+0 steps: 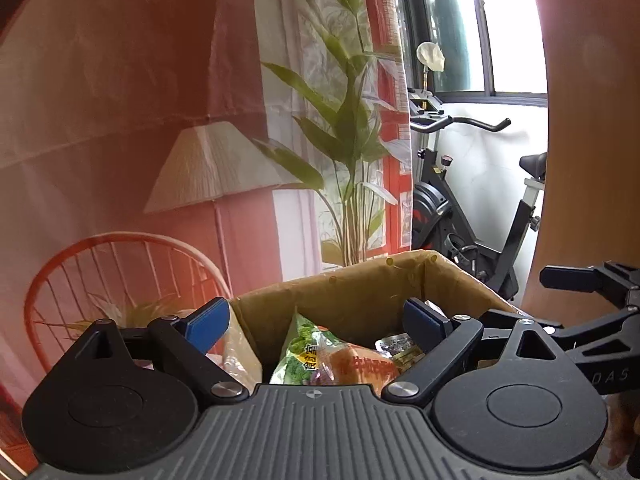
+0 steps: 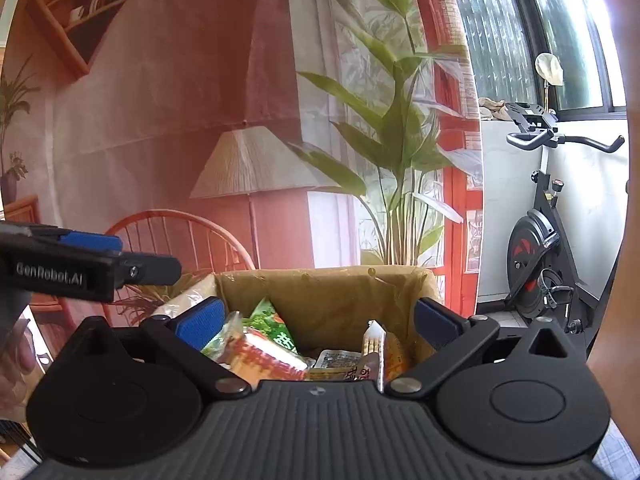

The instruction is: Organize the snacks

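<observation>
Snack packets sit inside the cardboard box (image 1: 352, 292) in the left wrist view, a green-and-orange packet (image 1: 320, 356) uppermost. The left gripper (image 1: 316, 322) hovers above them with jaws spread wide and nothing between its blue pads (image 1: 208, 324). To finish well, I would lift it straight clear of the rim without brushing the box wall.

From the right wrist, the right gripper (image 2: 320, 320) is likewise fully spread and empty over the same box, above a small clear-wrapped packet (image 2: 340, 358). It should go for the next loose snack.
</observation>
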Demonstrator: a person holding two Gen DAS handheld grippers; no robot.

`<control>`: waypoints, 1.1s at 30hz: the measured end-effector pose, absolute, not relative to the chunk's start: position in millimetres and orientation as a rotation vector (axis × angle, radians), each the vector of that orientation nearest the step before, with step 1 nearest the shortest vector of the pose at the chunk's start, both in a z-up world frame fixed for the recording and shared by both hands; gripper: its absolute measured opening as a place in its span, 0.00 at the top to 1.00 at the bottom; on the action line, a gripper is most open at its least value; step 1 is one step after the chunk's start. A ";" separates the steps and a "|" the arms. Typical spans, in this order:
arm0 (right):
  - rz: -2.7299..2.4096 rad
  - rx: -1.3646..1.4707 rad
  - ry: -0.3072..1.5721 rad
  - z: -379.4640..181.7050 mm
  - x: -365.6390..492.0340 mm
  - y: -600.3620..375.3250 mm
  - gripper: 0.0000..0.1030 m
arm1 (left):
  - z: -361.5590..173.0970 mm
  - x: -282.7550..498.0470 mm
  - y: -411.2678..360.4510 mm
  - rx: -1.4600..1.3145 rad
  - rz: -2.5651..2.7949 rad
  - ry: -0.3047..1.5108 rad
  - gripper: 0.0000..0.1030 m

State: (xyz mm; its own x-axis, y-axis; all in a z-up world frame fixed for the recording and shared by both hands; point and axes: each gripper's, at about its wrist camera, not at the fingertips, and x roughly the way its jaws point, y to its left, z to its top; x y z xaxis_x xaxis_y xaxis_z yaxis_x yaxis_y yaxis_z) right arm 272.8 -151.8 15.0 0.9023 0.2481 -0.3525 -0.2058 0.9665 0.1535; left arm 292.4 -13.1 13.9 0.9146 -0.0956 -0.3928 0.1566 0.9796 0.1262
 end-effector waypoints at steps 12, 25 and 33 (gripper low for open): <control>0.145 0.101 0.400 59.6 191.6 -141.1 0.00 | 42.1 187.3 -10.7 0.104 -0.152 0.325 0.08; 0.154 0.084 0.385 83.3 119.9 -134.2 0.00 | 46.1 129.6 24.7 -0.008 -0.111 0.340 0.08; 0.160 0.105 0.406 80.6 115.4 -131.8 0.00 | 42.0 128.5 28.7 -0.039 -0.103 0.366 0.08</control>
